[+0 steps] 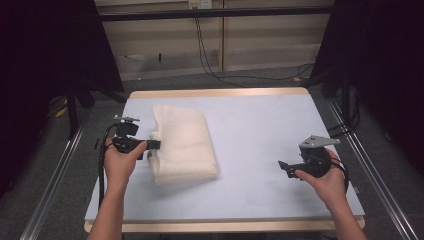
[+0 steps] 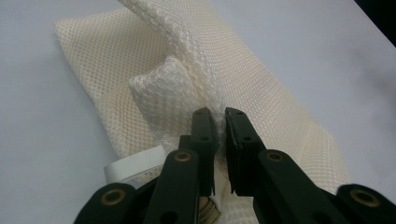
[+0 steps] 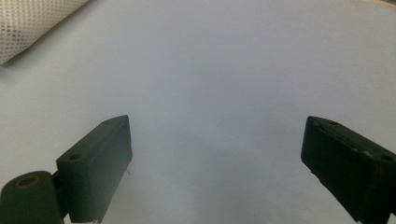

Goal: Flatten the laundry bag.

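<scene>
left gripper pinching cream mesh cloth, right gripper idle

left gripper (image 1: pixel 154 144) at left of the high view, jaws clamped on a raised fold of the mesh cloth (image 1: pixel 182 142), which lies left of centre on the blue table (image 1: pixel 260 150); right gripper (image 1: pixel 283 165) at lower right, jaws wide apart over bare table.

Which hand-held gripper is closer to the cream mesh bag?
The left. The left hand-held gripper is shut on a fold of the cream mesh bag at its left edge. The right hand-held gripper is open over bare table, well off to the bag's right.
</scene>
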